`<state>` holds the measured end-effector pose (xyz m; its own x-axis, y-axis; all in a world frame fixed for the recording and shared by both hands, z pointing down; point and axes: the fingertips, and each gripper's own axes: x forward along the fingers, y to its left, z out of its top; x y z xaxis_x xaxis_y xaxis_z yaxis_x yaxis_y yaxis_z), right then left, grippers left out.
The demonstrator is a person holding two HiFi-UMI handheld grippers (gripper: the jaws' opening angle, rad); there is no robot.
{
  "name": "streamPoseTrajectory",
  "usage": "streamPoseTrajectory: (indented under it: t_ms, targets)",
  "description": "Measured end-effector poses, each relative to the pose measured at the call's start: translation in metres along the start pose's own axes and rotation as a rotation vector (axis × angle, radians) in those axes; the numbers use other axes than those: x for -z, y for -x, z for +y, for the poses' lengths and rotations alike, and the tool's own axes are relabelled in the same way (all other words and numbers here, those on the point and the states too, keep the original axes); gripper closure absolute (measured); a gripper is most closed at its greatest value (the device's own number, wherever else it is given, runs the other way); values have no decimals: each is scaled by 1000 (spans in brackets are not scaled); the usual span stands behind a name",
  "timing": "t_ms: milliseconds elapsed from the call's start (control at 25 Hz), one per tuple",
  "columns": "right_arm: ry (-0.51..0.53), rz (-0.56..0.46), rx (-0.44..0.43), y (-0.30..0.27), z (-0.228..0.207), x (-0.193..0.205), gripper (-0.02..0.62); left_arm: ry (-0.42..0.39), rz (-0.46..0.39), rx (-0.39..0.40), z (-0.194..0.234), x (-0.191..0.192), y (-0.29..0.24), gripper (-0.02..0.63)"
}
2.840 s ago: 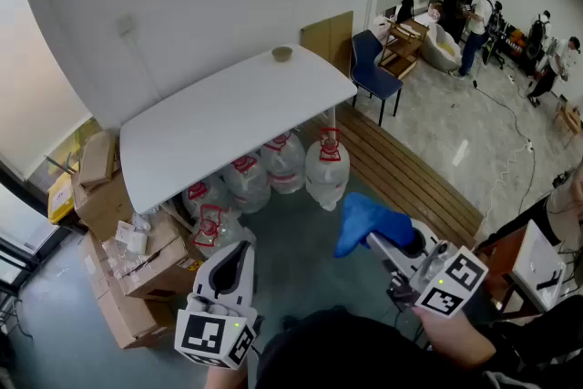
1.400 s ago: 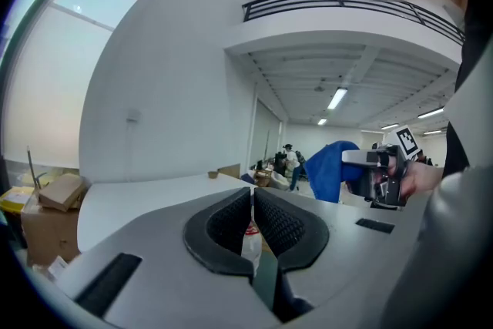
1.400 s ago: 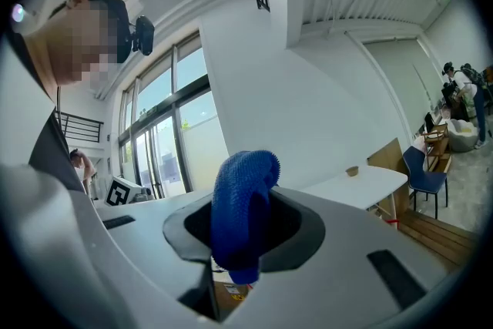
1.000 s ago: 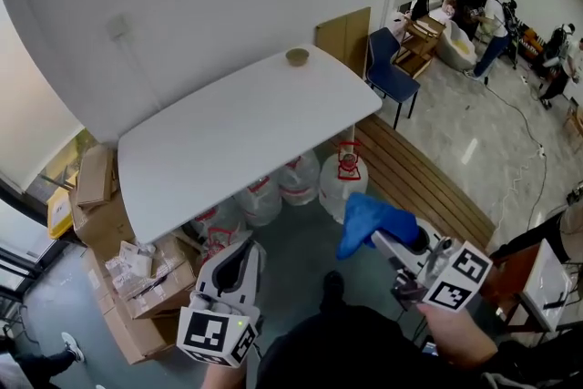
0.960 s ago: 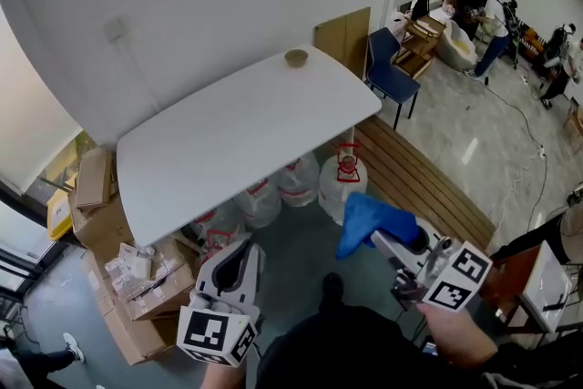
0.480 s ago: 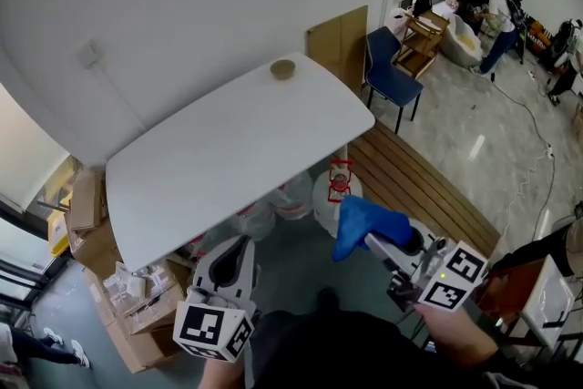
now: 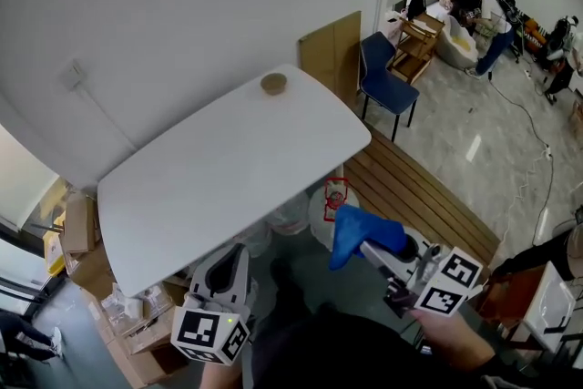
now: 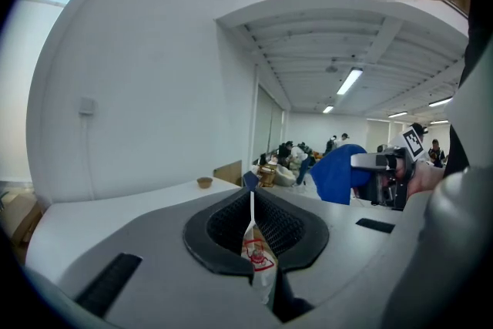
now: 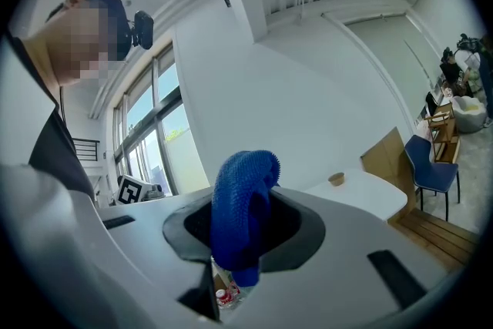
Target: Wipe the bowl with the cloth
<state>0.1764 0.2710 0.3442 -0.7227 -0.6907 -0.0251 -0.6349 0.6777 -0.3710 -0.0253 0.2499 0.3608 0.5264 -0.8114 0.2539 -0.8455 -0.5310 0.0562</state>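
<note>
Two jobs: my right gripper (image 7: 372,249) clamps the cloth (image 7: 357,230) for wiping; left gripper (image 7: 234,252) closed, empty, spare for the upper-centre bowl (image 7: 273,84).

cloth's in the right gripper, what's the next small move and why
Probably carry both grippers forward over the white table toward the bowl. The right gripper is shut on the blue cloth, the left gripper is shut and empty, and the bowl sits at the table's far end, well beyond both.
</note>
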Motion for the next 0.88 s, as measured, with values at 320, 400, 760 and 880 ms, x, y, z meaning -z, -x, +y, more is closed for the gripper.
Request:
streamPoseTrajectory:
  t_ms: [320, 400, 760, 880]
  targets:
    - [34, 14, 25, -66, -45, -22, 518, 16, -29, 24, 57, -20, -65, 581]
    - [38, 13, 29, -91, -54, -29, 518, 12, -37, 31, 79, -28, -79, 581]
    - [50, 4, 36, -206, -79, -53, 518, 7, -47, 81, 169, -54, -129, 581]
    - [50, 9, 37, -234, -81, -55, 518, 5, -40, 96, 191, -55, -139, 582]
